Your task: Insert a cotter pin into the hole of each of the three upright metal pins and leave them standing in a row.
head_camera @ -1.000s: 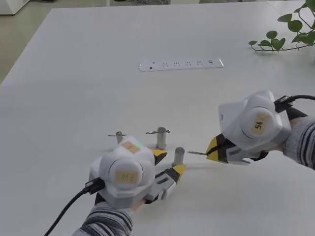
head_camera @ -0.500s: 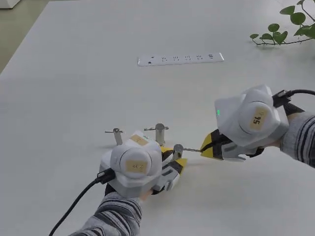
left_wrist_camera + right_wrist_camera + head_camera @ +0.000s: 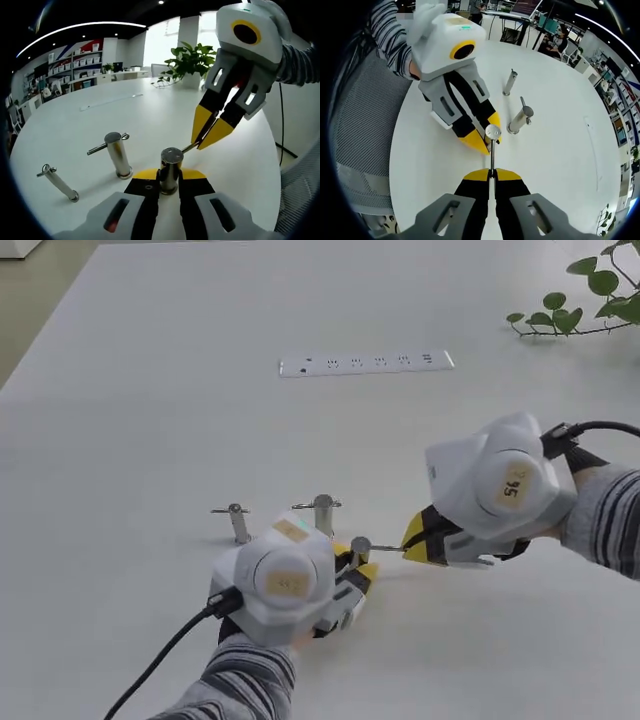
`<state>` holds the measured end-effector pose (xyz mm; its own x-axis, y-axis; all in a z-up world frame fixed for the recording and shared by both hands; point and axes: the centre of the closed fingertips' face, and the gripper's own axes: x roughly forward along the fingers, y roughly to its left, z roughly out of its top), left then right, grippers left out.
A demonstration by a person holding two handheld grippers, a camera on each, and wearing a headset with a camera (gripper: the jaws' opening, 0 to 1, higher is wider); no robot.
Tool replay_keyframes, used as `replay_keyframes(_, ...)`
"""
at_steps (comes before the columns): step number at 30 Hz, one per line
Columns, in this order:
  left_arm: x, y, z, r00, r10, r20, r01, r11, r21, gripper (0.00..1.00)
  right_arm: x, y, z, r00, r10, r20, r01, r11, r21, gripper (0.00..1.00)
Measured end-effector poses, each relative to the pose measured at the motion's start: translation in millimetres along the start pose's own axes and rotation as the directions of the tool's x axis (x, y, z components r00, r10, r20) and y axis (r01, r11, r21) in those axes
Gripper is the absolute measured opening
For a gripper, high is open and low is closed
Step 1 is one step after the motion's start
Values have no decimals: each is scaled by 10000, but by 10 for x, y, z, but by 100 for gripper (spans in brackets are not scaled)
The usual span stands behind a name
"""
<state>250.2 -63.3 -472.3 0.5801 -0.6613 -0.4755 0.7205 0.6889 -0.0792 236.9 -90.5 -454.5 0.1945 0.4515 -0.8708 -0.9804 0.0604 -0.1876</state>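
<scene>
Cotter pin (image 3: 492,152), pinched in the right gripper (image 3: 492,173), reaches the third metal pin (image 3: 171,159) clamped by the left gripper (image 3: 169,177); next likely needs a straight push through its hole.

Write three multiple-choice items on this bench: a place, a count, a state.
1. Where does the power strip lie?
A. Between the tongs.
B. Far side of the table, away from the person.
C. On the floor.

2. Of the three metal pins, how many already carry a cotter pin?
A. One.
B. Two.
C. Three.

3. What are the left tongs doing?
A. Hanging open.
B. Gripping a cotter pin.
C. Gripping the third metal pin.

Key: B, it lies far up the table; B, far-left pin and middle pin are threaded; C, jaws clamp its shaft.
</scene>
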Motion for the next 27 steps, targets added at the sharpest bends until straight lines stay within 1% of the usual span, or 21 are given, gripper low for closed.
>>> replay_keyframes(2,1,-2,-3,10000,30,15,-30,9998,186,10,-9,-3,-13,10000,-25,-95,25,10000,20,0)
replay_keyframes(8,9,13,-9,9999,151,79,-152,9996,222,10,25,-5,-11,9999,-19,-140,18,10000,-66,0)
replay_keyframes(9,9,12,-9,9998,154,79,-156,9996,218,10,27,-3,9,10000,-8,-46,7,10000,-52,0)
replay_keyframes(10,9,10,-9,9999,149,82,-151,9997,214,10,35,13,62,9998,62,184,-63,10000,33,0)
replay_keyframes(11,9,8,-9,9998,158,86,-160,9996,211,10,37,9,88,9997,66,245,-67,10000,47,0)
replay_keyframes(13,12,9,-12,9998,202,96,-203,9996,194,10,64,2,105,9998,37,173,-37,10000,5,0)
replay_keyframes(21,13,13,-13,9988,416,251,-416,9991,-27,10,110,-3,225,9998,12,197,-9,9999,-147,0)
replay_keyframes(25,16,18,-16,9979,555,338,-543,9979,-344,10,114,-10,268,9997,-6,227,11,9997,-227,0)
replay_keyframes(27,18,19,-18,9973,646,364,-631,9972,-407,10,121,-11,294,9996,-24,271,31,9996,-265,0)
